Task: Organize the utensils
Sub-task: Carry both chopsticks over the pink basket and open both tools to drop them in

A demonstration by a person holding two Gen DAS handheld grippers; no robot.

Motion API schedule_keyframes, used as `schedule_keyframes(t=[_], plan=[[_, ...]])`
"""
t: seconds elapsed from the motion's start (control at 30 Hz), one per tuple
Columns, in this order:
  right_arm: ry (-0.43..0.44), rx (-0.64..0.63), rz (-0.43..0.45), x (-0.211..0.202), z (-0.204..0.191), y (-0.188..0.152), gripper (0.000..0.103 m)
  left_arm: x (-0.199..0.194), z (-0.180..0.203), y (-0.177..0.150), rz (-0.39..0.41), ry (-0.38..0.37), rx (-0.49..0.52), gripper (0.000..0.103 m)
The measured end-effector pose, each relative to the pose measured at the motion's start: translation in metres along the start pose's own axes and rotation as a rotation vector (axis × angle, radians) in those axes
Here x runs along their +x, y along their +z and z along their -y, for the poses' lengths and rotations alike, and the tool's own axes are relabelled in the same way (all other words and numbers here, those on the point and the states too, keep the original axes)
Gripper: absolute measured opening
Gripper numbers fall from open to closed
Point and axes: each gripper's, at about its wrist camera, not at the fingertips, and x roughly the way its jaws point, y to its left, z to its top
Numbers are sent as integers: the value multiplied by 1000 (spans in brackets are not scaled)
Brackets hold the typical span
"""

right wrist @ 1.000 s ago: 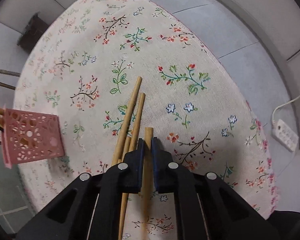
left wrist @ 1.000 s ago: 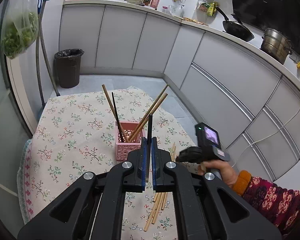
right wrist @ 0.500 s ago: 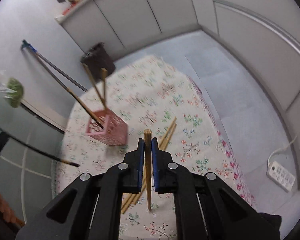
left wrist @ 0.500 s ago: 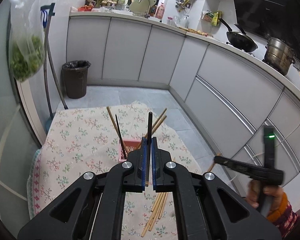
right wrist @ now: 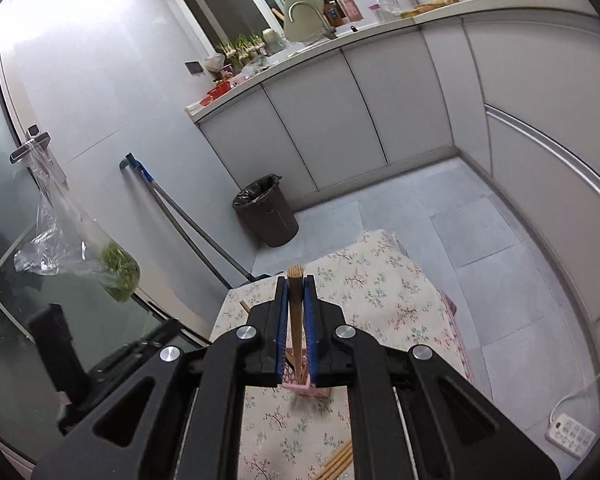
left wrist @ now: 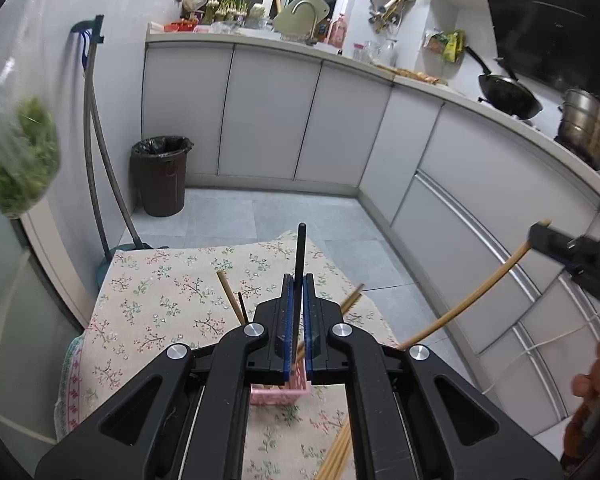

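**Over the pink holder, both chopsticks poised to drop**

Between our left gripper (left wrist: 297, 322) pads sits a black chopstick (left wrist: 301, 252), clamped tight and upright, so it can go straight down. Our right gripper (right wrist: 296, 328) pinches a wooden chopstick (right wrist: 295, 312) the same way, its lower end at the pink holder (right wrist: 306, 390), probably for insertion. Just below, the holder stands on the floral tablecloth (left wrist: 160, 304) with several sticks already inside. Loose wooden chopsticks (left wrist: 336, 454) lie beside it, not yet sorted. Farther off, a bin (left wrist: 160, 176) stands against the cabinets (left wrist: 268, 116).
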Motion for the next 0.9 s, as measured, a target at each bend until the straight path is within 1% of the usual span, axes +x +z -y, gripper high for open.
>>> schedule_keyframes(t=[0.07,0.17,0.23,0.27,0.3,0.47,0.57,0.7,0.9], plan=[[-7,-10,1,6,-5,2,8,17,-3,-1,-20,1,-8,4],[-10,-21,-12,25,-9,1,8,45,-8,-9,-64,10,-14,4],[-12,-22,-33,37,-10,-3,8,57,-13,-18,-103,-10,-37,5],[-14,-26,-40,41,-11,-4,8,59,-16,-21,-109,-18,-49,9],[-17,-31,-43,44,-11,-5,8,58,-19,-23,-106,-25,-65,15],[-27,-59,-51,57,-23,-7,8,44,-41,-23,-45,-38,-171,20],[-41,-92,-51,63,-34,-10,8,41,-51,-23,-22,-35,-214,22],[-67,-125,-54,77,-46,-14,8,43,-66,-27,-31,-35,-248,22],[-108,-149,-103,113,-58,-31,8,38,-77,-29,-30,-48,-266,22]])
